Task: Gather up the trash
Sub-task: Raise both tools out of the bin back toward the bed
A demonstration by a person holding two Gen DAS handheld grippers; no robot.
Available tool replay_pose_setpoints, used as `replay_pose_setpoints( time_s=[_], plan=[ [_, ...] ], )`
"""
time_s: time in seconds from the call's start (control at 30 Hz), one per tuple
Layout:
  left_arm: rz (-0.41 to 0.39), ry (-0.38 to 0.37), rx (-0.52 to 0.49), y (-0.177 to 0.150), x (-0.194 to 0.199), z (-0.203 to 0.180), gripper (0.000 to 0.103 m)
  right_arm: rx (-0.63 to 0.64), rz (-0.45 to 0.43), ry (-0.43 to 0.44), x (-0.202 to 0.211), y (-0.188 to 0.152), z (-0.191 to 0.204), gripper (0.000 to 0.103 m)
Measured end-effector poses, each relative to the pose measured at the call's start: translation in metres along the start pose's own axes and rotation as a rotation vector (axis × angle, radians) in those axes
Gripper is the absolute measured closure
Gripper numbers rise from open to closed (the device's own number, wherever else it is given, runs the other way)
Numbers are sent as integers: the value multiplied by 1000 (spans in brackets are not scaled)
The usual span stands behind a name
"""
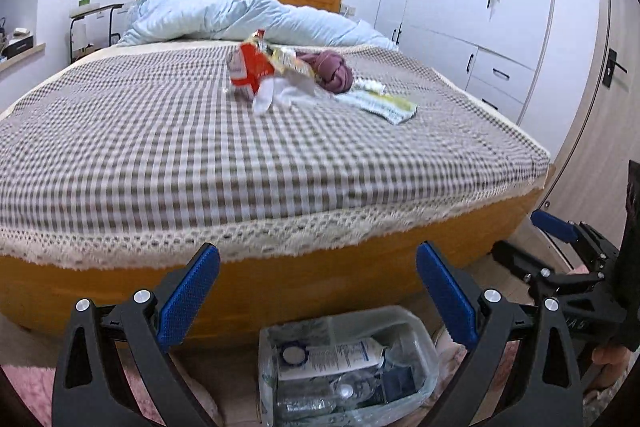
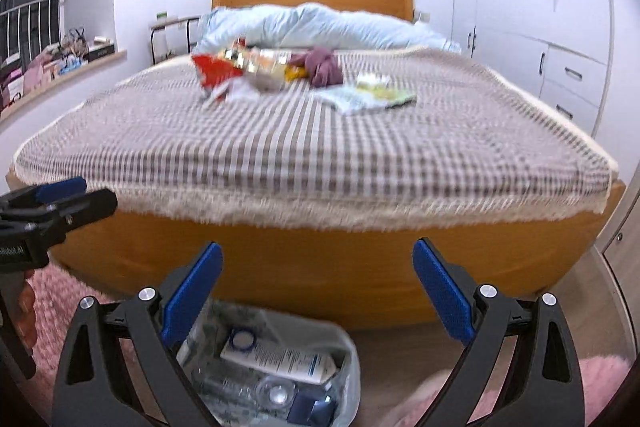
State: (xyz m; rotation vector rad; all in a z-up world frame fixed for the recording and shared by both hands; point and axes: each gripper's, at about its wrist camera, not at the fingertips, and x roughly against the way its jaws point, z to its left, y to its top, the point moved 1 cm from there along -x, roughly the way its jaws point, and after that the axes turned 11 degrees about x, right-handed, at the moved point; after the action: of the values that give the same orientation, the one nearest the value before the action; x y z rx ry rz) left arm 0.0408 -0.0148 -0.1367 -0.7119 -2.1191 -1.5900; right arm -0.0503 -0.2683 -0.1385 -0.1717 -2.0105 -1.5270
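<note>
- Left wrist view: bed (image 1: 240,155) with a brown checked cover fills the room; a pale blue duvet (image 1: 248,19) is heaped at the far end.
- Trash pile (image 1: 272,71) of red, yellow and white wrappers lies mid-bed beside a purple knotted cloth (image 1: 334,71).
- Clear bin (image 1: 344,367) on the near floor holds cartons and bottles.
- Left gripper (image 1: 318,291) and right gripper (image 2: 318,287) both hang spread wide, empty.

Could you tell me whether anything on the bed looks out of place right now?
Yes: crumpled snack wrappers, a purple knotted cloth and a flat packet lie scattered mid-bed on the checked bedspread.
</note>
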Motion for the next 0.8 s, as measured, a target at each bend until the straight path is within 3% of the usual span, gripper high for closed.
replay_pose_setpoints(
  time_s=[0.8],
  plan=[
    [-182, -64, -14, 83, -18, -18, 8, 10, -250, -99, -18, 95, -38, 11]
  ],
)
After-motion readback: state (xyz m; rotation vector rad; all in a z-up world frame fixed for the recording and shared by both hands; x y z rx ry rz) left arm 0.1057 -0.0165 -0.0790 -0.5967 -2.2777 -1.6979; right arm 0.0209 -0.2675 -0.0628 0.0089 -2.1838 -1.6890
